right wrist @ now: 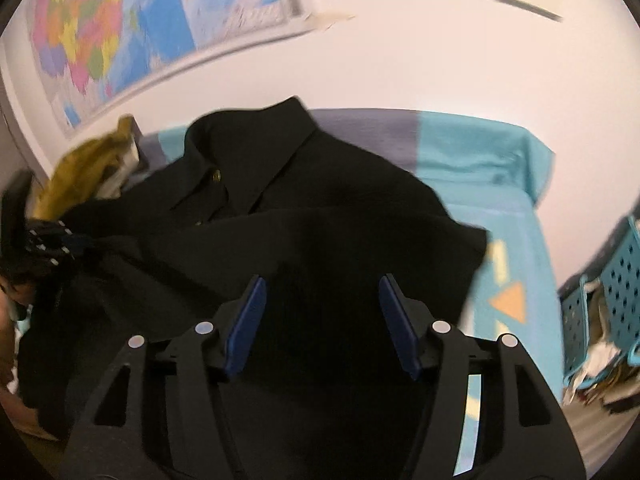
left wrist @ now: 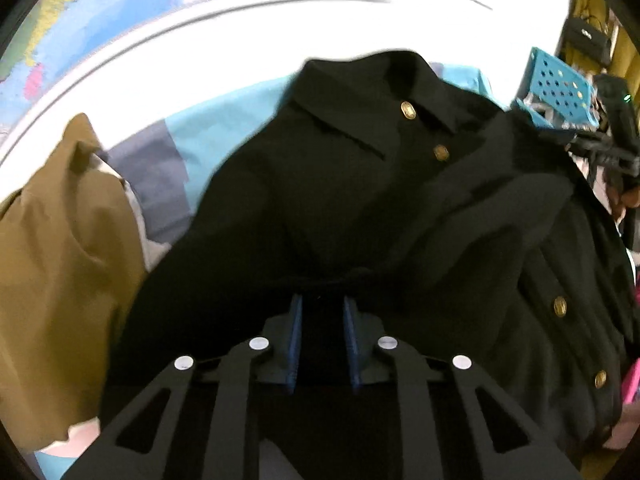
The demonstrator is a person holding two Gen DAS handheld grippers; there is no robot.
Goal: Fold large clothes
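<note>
A black collared jacket (left wrist: 352, 200) with gold buttons lies on a light blue bed sheet (left wrist: 224, 128), collar at the far end. My left gripper (left wrist: 322, 300) is shut on a fold of the jacket's black fabric, the cloth bunched between its blue pads. In the right wrist view the same jacket (right wrist: 304, 208) lies spread with a folded layer over its front. My right gripper (right wrist: 322, 284) is open just above the jacket's near part, blue pads wide apart with nothing between them.
A mustard-brown garment (left wrist: 60, 260) lies heaped to the left of the jacket, also in the right wrist view (right wrist: 84, 168). A blue perforated basket (left wrist: 556, 84) holding clothes stands at the right (right wrist: 616, 292). A white wall with a map (right wrist: 100, 32) is behind the bed.
</note>
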